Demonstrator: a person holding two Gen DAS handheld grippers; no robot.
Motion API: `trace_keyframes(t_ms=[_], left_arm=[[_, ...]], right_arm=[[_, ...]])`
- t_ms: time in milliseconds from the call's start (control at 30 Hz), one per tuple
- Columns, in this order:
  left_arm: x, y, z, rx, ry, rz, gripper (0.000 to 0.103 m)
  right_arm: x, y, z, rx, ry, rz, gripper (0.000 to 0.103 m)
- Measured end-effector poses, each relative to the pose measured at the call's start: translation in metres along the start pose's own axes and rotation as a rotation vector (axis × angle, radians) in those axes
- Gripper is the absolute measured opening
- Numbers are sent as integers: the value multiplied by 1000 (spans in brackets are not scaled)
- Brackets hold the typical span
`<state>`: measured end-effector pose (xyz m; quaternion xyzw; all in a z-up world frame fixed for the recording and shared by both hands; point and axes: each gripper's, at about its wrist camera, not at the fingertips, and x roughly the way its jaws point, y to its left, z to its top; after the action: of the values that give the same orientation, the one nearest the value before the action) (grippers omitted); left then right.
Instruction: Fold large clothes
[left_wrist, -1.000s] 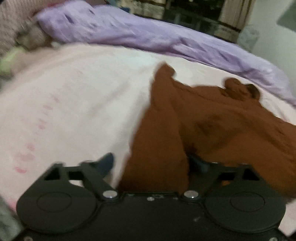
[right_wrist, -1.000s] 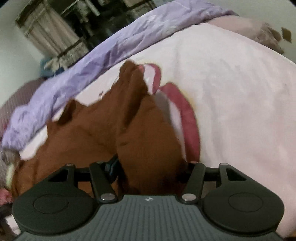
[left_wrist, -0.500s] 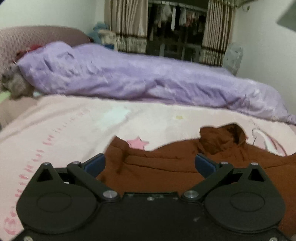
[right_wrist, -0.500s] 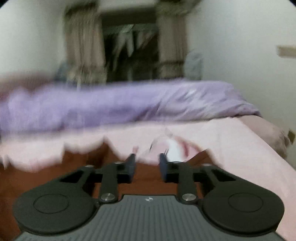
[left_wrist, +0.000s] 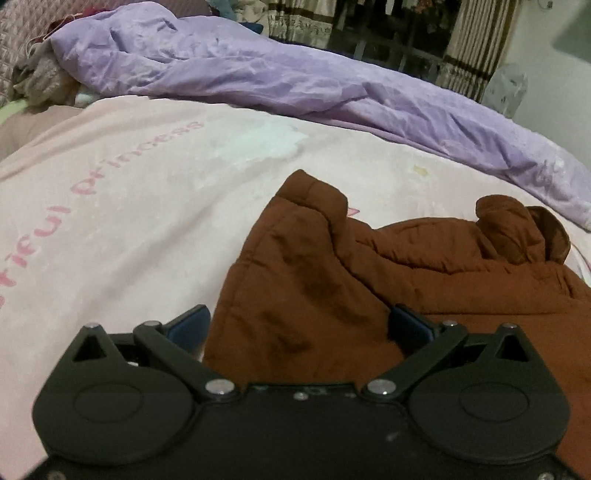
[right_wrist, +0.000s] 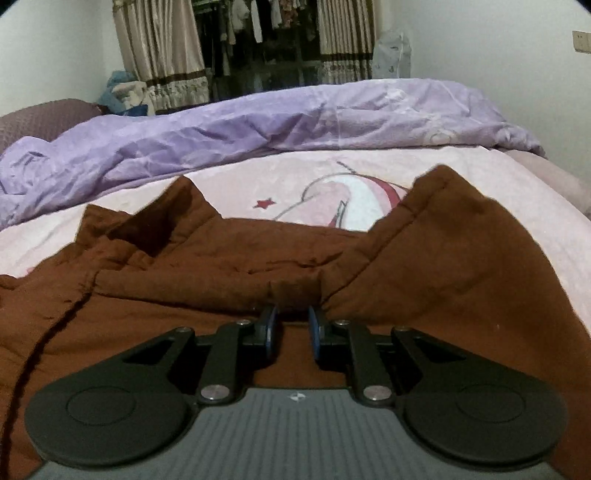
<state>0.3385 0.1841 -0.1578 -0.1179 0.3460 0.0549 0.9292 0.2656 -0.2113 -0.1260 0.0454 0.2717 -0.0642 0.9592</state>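
Two grippers are being worked over a brown padded jacket (left_wrist: 369, 280) that is lying on a pink printed blanket (left_wrist: 129, 221), with a lilac duvet (left_wrist: 295, 85) bunched along the far side of the bed.

On the left, the left gripper (left_wrist: 299, 325) is being held with its jaws spread as wide as they go. A raised ridge of the jacket, probably a sleeve or a side panel, is being straddled by them, yet the blue pads (left_wrist: 192, 325) are not pressing on the cloth, so nothing is being held on this side.

Further right, the jacket's body is lying rumpled, and its hood (left_wrist: 517, 229) is sitting loose at the far right edge of the left wrist view.

On the right, the right gripper (right_wrist: 291, 328) is being shown nearly shut, its jaws having just been closing. A small pleat of the brown fabric (right_wrist: 295, 295) appears to be pinched at their tips, though a narrow gap is being left lower down between the pads (right_wrist: 314, 336).

Little of the folding is being judged as done: the jacket is being seen only as creased and partly gathered, with no neat fold anywhere. Flattening, bringing in the sides and sleeves, and doubling the body are all being left to do.
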Motion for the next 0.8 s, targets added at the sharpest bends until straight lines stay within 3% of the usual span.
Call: trace_keyframes(t_ms=[100,233,333,367,433,533,667,733,800], left_arm=[[3,4,2,-20,3,-11,103],[-2,6,1,-21,-1,-10,103],[-4,5,0,-20,-7,-6,103],[-4,5,0,-21,-9,-6,103],[-4,3,-1,-14,-13,5,103],[-5,0,-2,0,-24,20,103],[-16,-12,6,42,-12,78,103],[-43,-37,9,125,-98,129,103],[-70,-64,8,204,-181,89,103]], right_arm=[[-17,-5,17,17,-10,6,22],[-36,-23,32,6,-85,-131,24],[-14,-43,23,6,-16,-186,25],[-2,-50,13,13,10,-178,27],[2,-61,-1,64,-43,-149,27],[1,-64,-1,96,-35,-139,27],[-3,-59,5,85,-21,-146,37],[-11,-51,15,81,-12,-165,41],[-25,-40,22,80,-31,-116,41]])
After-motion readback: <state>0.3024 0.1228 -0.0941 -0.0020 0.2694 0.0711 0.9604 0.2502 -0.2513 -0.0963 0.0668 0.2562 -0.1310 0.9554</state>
